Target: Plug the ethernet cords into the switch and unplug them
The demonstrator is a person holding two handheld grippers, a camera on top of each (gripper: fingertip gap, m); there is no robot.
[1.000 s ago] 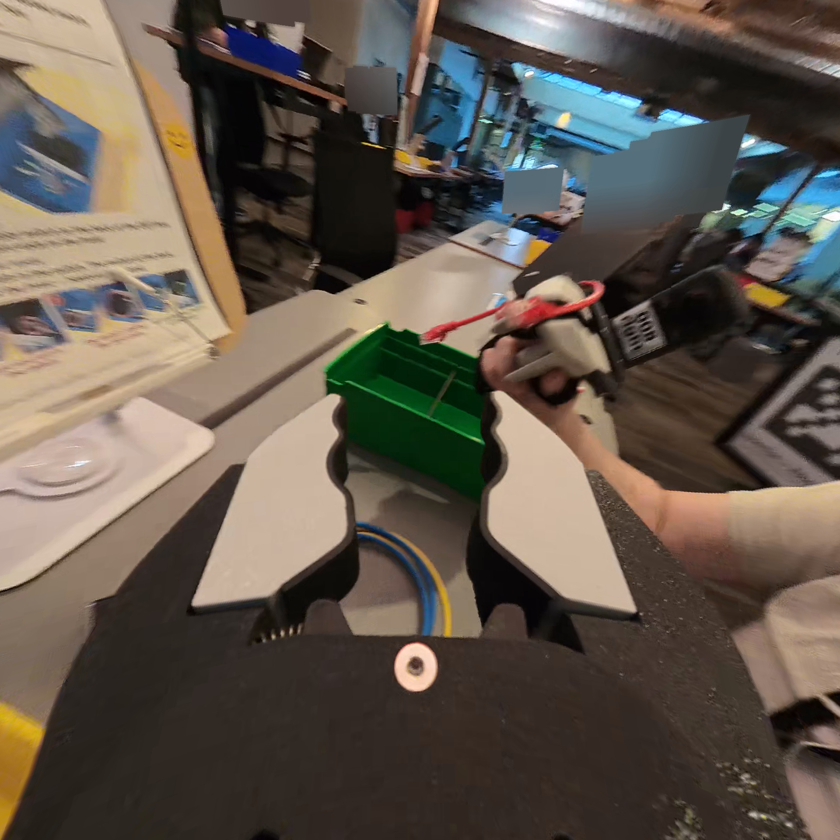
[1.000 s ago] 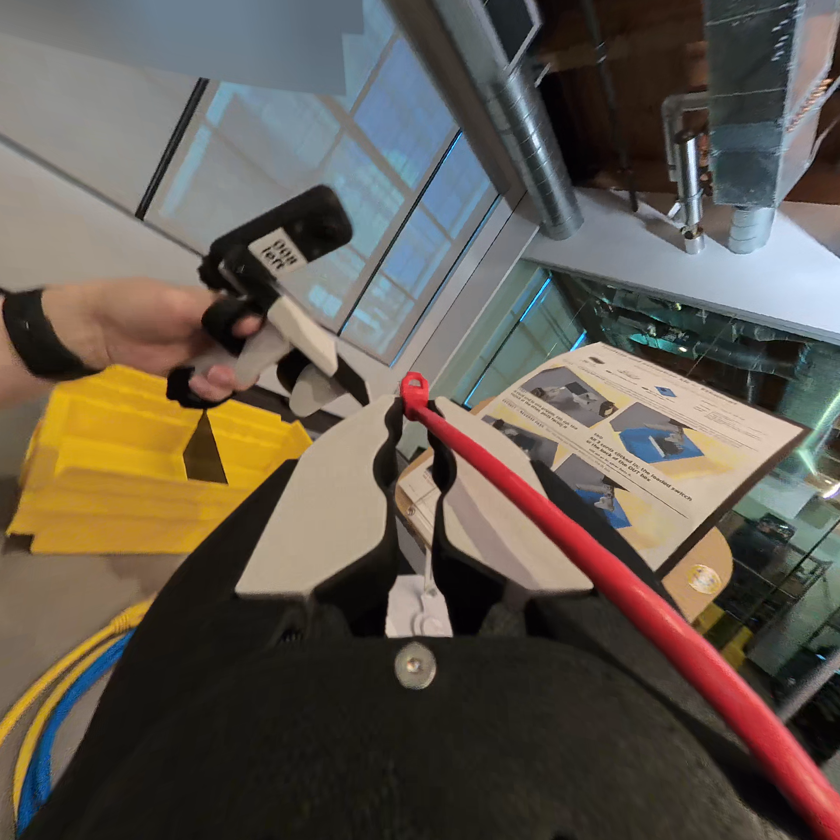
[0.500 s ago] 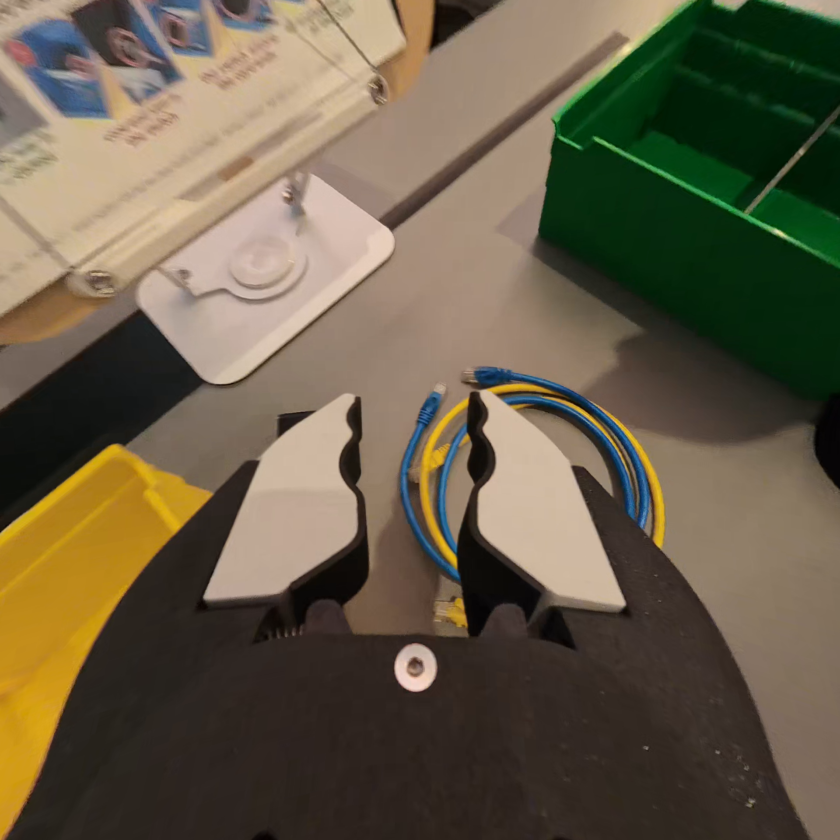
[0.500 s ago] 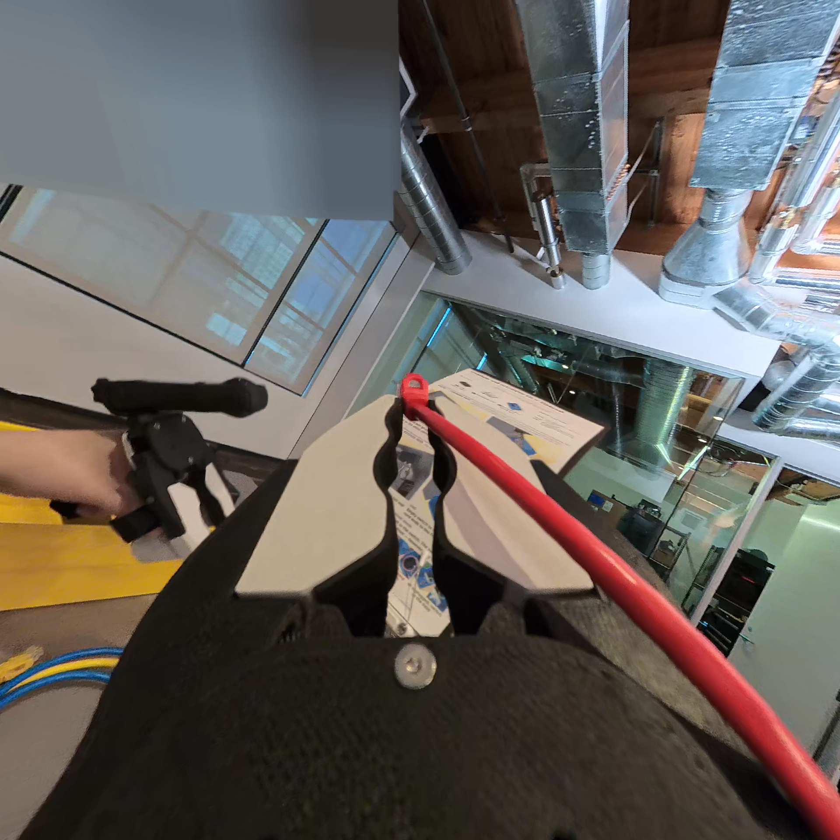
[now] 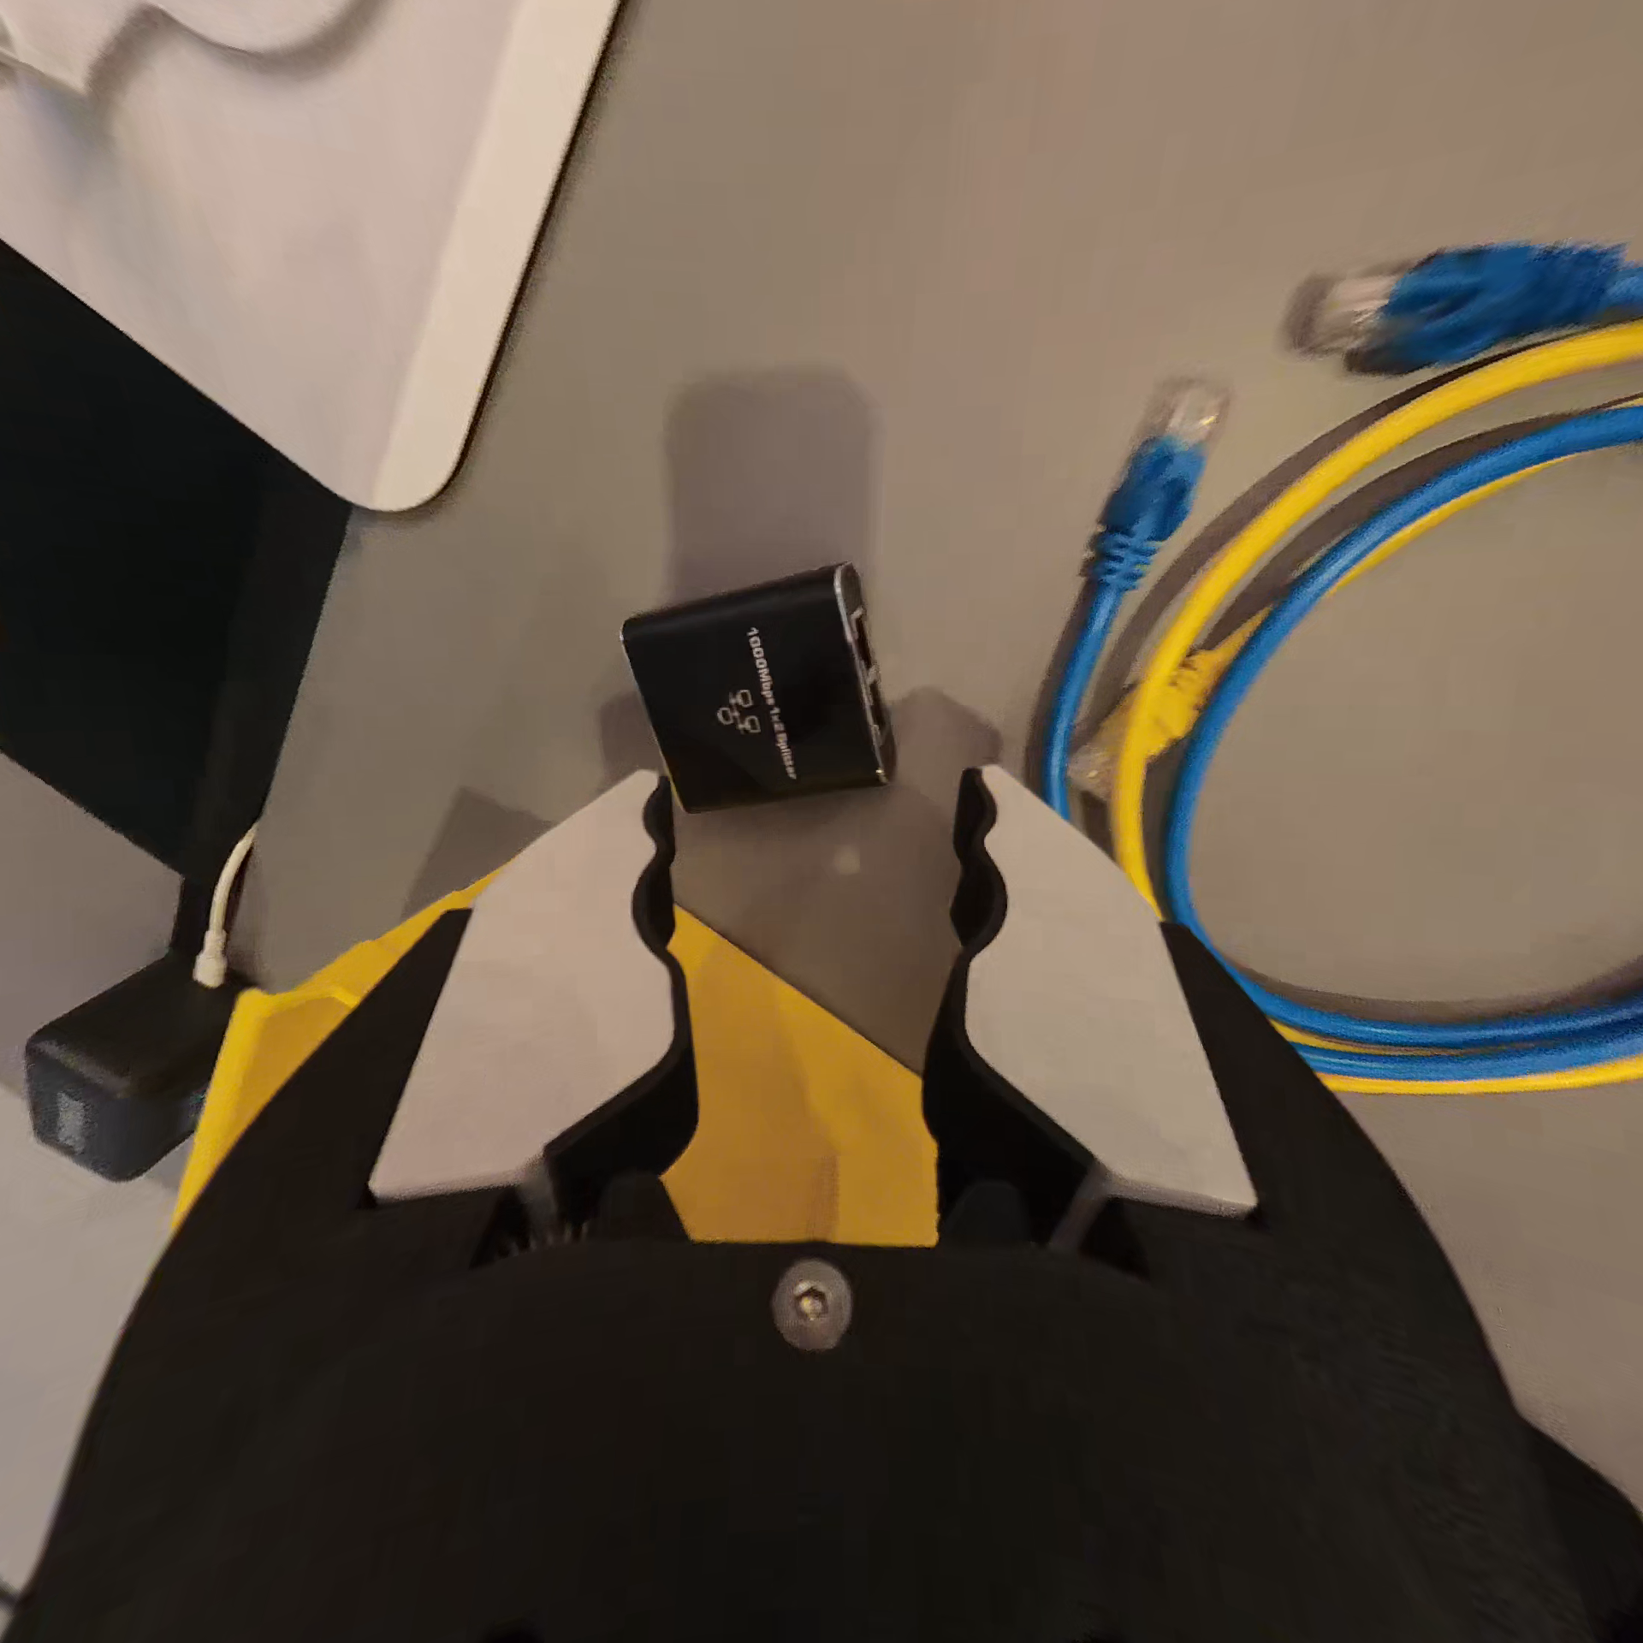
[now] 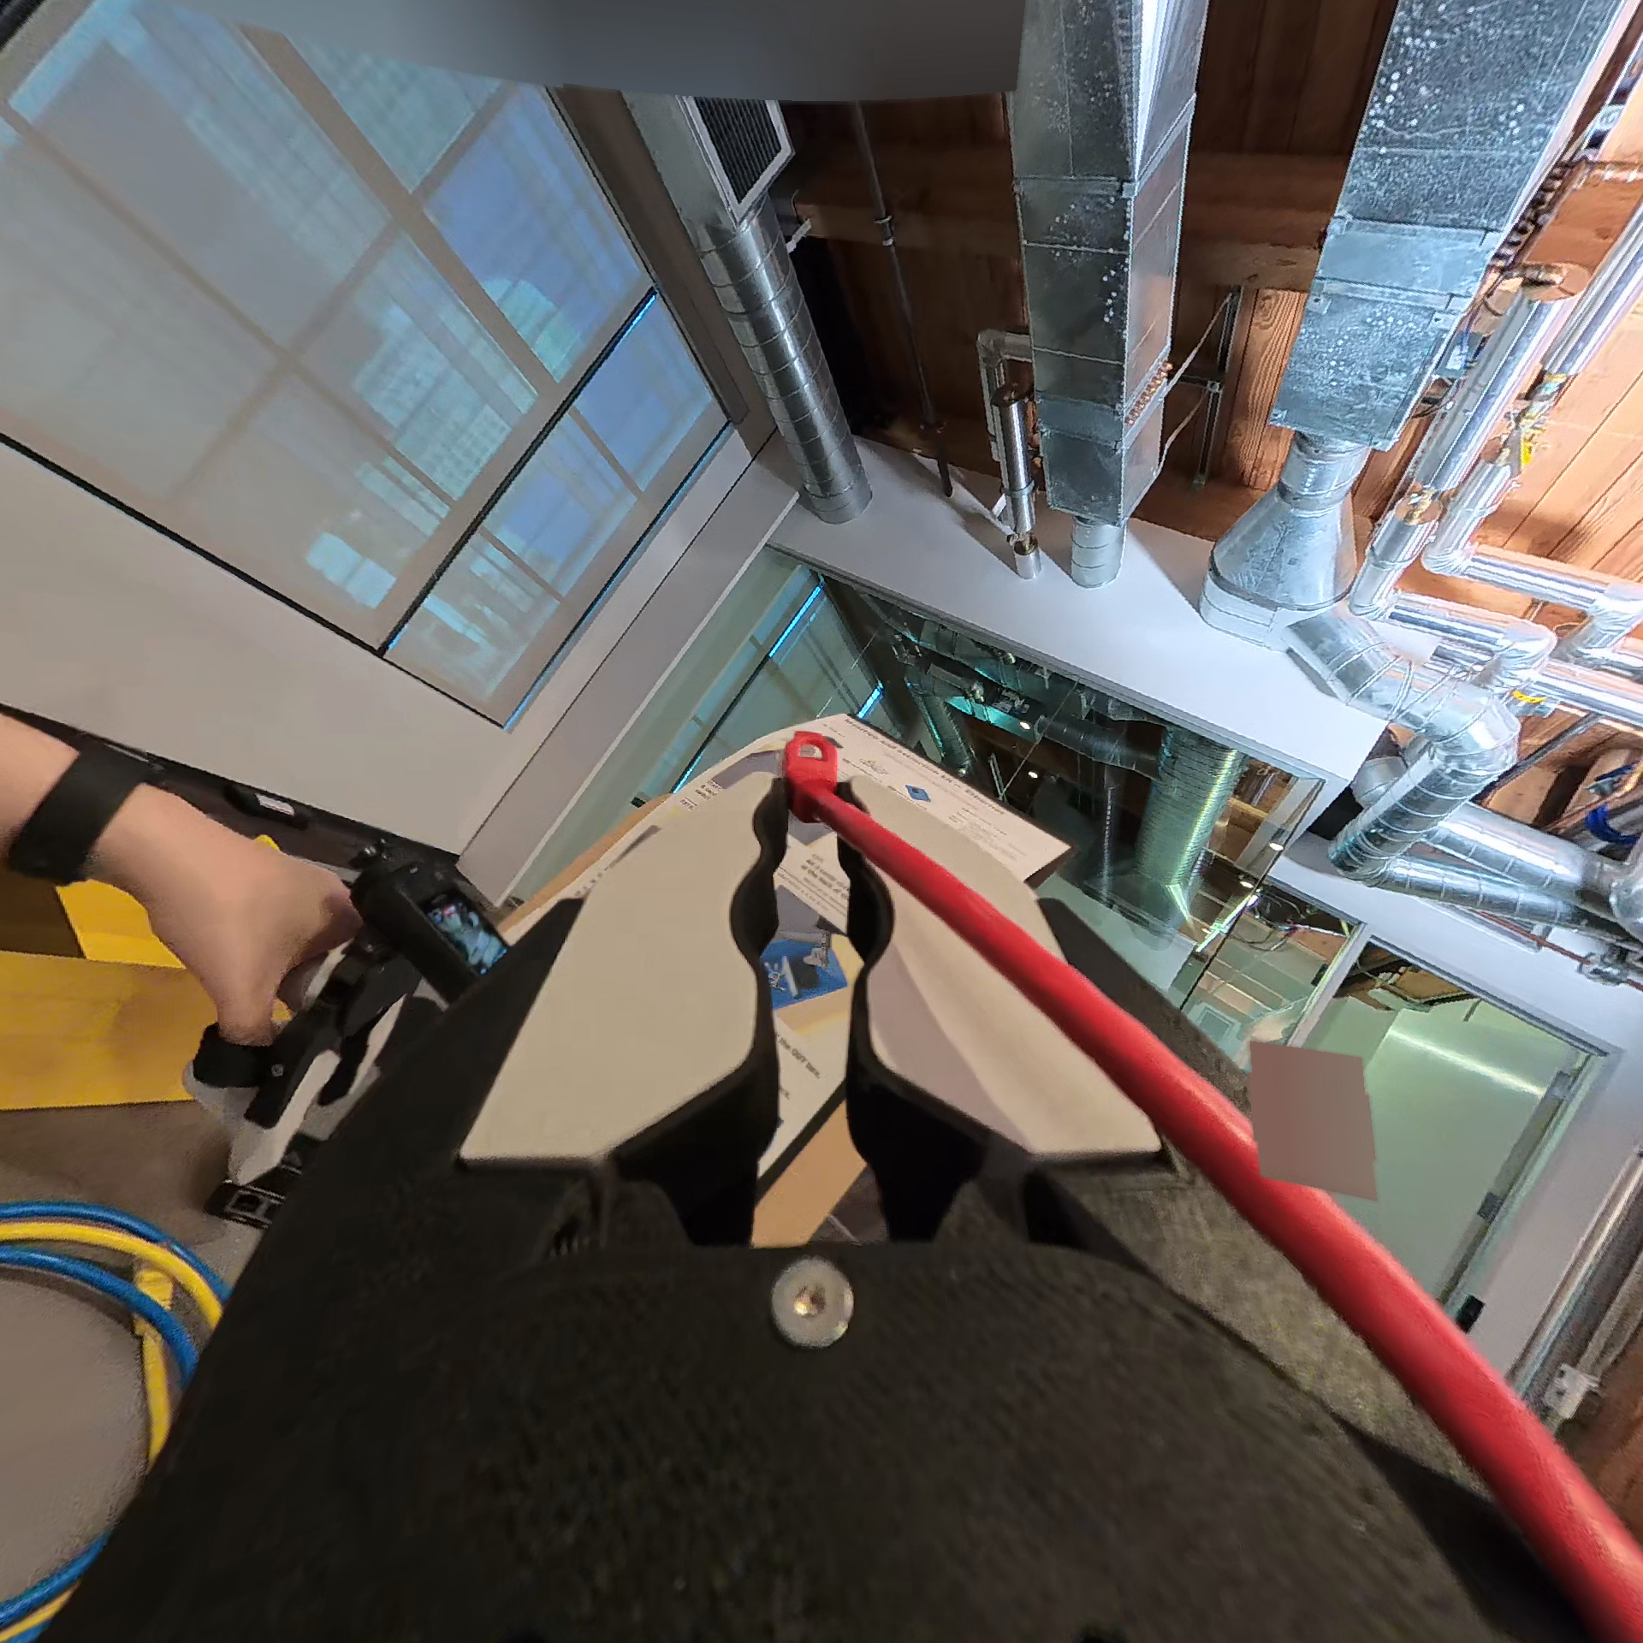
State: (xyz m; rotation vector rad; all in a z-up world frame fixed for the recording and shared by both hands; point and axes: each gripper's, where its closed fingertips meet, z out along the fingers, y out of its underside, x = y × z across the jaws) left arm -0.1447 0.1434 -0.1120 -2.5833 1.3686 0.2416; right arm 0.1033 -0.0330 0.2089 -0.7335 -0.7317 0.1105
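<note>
1. Since half a second ago the left gripper [image 5: 809, 782] has swung away from the coiled cords and now looks down on the black switch [image 5: 760, 689], which was not in its view then; the green bin seen earlier is out of frame.
2. Its fingers [image 5: 569, 969] are released and spread wide, tips just short of the switch's near edge, with nothing between them.
3. Beside the switch, on its port side, lie the blue cord [image 5: 1147, 507] and the yellow cord [image 5: 1156, 685], loose on the grey worktop [image 5: 800, 222]; a yellow bin [image 5: 800, 1067] sits under the fingers on the near side of the switch.
4. Well above the switch, the right gripper [image 6: 811, 787] is clenched on the red cord [image 6: 1111, 1022], just behind its plug [image 6: 809, 765], much as in the earlier frame, though its view has tilted further toward the ceiling.
5. The step in hand looks like pinning the switch. To do it well, I judge the left fingers should straddle the two plain sides of the body and leave the port face bare.
6. Squeeze firmly: the switch looks small and light and will likely skid when the plug pushes in.
7. Bring the red plug down level with a port, clip oriented to match, before pressing.
</note>
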